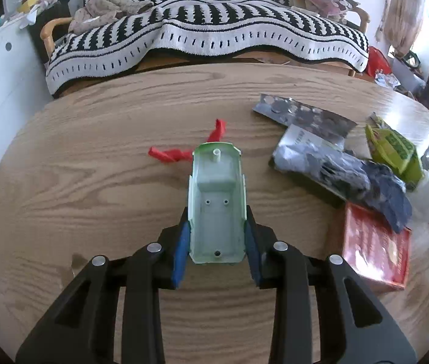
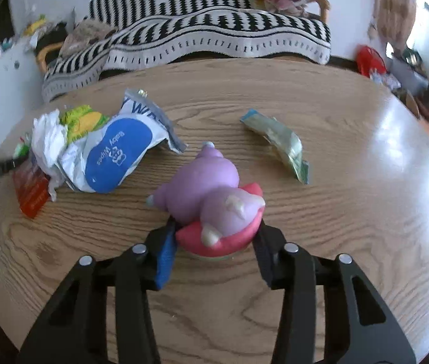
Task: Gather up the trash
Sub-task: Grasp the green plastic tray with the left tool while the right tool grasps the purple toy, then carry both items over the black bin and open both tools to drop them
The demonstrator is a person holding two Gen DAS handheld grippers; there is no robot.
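A pale green shell (image 1: 216,203) sits clamped in the left tool (image 1: 216,242), red scrap (image 1: 171,154) just beyond. The right tool (image 2: 214,239) clamps a purple toy (image 2: 211,194) on the table (image 2: 351,212); wipes pack (image 2: 117,154) lies ahead-left, wrapper (image 2: 281,142) ahead-right.

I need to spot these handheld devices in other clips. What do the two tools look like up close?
Both look alike: the left tool and right tool have matte black angular linkage arms with triangular cutouts, round silver pivot pins, and blue pads inside the fingers. No cables, markings or sleeves show.
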